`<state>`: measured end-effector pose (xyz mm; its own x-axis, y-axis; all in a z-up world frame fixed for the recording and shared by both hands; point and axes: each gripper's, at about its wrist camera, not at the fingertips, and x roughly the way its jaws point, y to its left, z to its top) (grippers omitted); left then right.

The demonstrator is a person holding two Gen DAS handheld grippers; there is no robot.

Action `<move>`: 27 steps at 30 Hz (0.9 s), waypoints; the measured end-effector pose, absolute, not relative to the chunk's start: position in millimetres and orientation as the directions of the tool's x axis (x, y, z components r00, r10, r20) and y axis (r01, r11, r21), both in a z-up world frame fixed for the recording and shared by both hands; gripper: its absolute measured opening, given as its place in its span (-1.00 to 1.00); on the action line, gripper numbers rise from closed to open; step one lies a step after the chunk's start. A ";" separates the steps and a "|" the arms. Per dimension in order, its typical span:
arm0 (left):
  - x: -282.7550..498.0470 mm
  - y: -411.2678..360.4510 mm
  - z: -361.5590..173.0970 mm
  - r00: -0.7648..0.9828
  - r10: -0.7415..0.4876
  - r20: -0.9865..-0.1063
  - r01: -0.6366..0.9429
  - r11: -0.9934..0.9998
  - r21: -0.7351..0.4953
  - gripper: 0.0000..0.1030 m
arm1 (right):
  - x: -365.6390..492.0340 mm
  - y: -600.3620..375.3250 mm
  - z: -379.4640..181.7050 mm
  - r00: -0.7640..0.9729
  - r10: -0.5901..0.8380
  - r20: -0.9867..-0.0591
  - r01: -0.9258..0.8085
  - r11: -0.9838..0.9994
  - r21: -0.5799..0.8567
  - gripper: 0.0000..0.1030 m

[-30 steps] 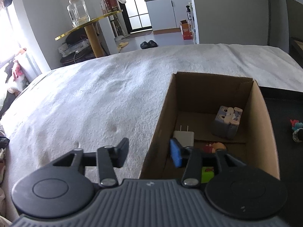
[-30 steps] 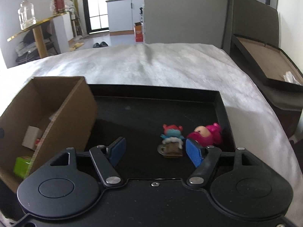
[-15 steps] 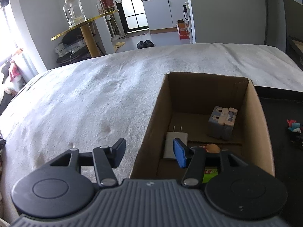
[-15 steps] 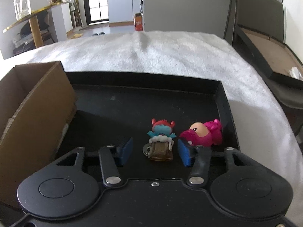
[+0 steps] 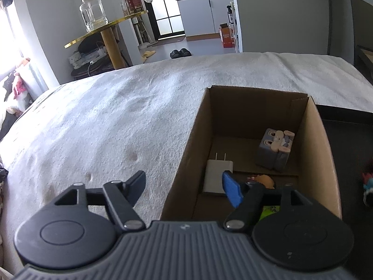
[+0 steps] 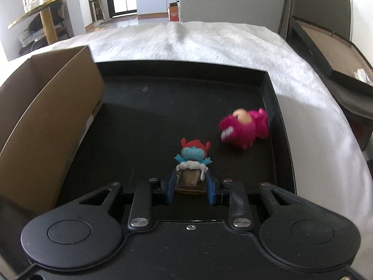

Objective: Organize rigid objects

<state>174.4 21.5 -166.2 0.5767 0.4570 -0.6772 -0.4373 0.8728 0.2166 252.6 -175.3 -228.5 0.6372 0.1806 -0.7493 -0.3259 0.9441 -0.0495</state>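
- Right gripper (image 6: pixel 191 184) has its blue pads clamped on the brown base of the blue figurine (image 6: pixel 193 161), which has red horned hair and white trim; the jaws are as tight as they go, having just closed in on it.
- Figurine and gripper sit over the near middle of the black tray (image 6: pixel 268 98).
- Pink toy (image 6: pixel 244 128) lies apart from them, close to the tray's right wall, and looks blurred.
- Left gripper (image 5: pixel 184 186) hangs with its jaws spread wide and nothing between the pads, having just opened further; it straddles the left wall of the cardboard box (image 5: pixel 321 163), one finger over the white blanket (image 5: pixel 105 128), the other over the box interior.
- Inside the box: a white plug adapter (image 5: pixel 216 175) against the left wall, a grey block toy (image 5: pixel 275 149) toward the far right corner, a partly hidden brown-topped item and a green item at the near edge.
- Box stands touching the tray's left edge.
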 end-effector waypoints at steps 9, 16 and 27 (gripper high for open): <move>172.9 20.9 -165.5 0.573 0.468 -0.673 -0.441 0.868 0.228 0.56 | 254.8 -173.0 -225.6 0.630 0.169 -0.758 -0.326 0.943 -0.061 -0.37; 173.9 23.7 -166.7 0.572 0.467 -0.674 -0.441 0.868 0.227 0.58 | 263.6 -167.8 -228.4 0.650 0.142 -0.747 -0.304 0.949 -0.085 0.42; 170.8 25.8 -167.2 0.580 0.443 -0.684 -0.427 0.880 0.207 0.59 | 259.2 -160.7 -220.4 0.660 0.164 -0.733 -0.330 0.940 -0.087 -0.31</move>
